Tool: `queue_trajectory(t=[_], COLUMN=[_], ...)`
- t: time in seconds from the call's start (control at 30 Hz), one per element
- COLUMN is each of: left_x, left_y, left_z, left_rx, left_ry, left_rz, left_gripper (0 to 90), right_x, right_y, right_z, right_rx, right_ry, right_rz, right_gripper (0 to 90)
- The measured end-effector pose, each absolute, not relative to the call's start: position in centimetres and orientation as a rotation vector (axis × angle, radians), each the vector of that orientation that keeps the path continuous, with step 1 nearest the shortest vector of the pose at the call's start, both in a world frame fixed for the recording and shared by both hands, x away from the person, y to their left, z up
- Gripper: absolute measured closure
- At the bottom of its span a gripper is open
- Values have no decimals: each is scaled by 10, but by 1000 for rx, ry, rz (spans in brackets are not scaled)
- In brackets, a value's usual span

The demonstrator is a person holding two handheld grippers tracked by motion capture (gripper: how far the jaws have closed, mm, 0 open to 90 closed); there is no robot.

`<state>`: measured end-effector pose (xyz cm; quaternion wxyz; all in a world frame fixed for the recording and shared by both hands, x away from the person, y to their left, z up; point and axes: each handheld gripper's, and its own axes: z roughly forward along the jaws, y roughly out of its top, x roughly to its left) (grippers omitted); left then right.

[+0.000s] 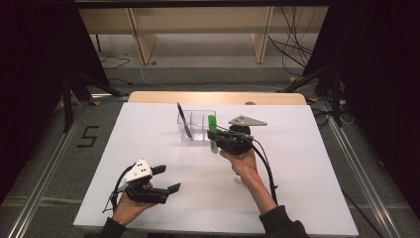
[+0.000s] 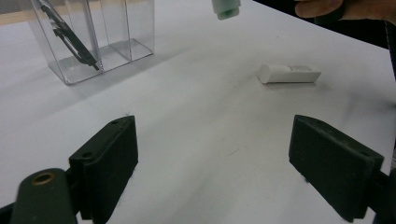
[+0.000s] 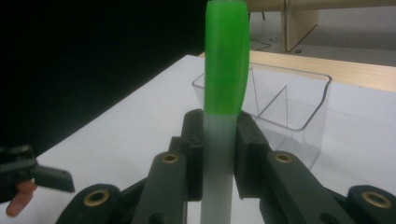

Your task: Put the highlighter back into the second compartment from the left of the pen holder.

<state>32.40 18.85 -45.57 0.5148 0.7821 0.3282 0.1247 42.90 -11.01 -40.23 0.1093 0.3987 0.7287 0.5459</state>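
My right gripper (image 3: 218,140) has its jaws clamped on the green-capped marker (image 3: 226,70), held just beside the clear organizer (image 1: 196,125), seemingly above the counter (image 1: 148,148). My left gripper (image 1: 166,179) rests well apart from the organizer, jaws spread wide and gripping nothing.

White table (image 1: 148,148) with clear divided organizer (image 1: 197,125) and white cap (image 2: 289,73).
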Motion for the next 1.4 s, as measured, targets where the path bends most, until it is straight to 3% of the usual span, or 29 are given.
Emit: queue_trajectory(t=[1.4], left_x=[317], left_y=[192], left_z=[-455], left_rx=[1845], left_ry=[787], left_rz=[319], left_gripper=[139], right_x=[512], right_y=[-67], right_z=[-377], right_rx=[1309], right_ry=[2074], right_rz=[1538], right_gripper=[770])
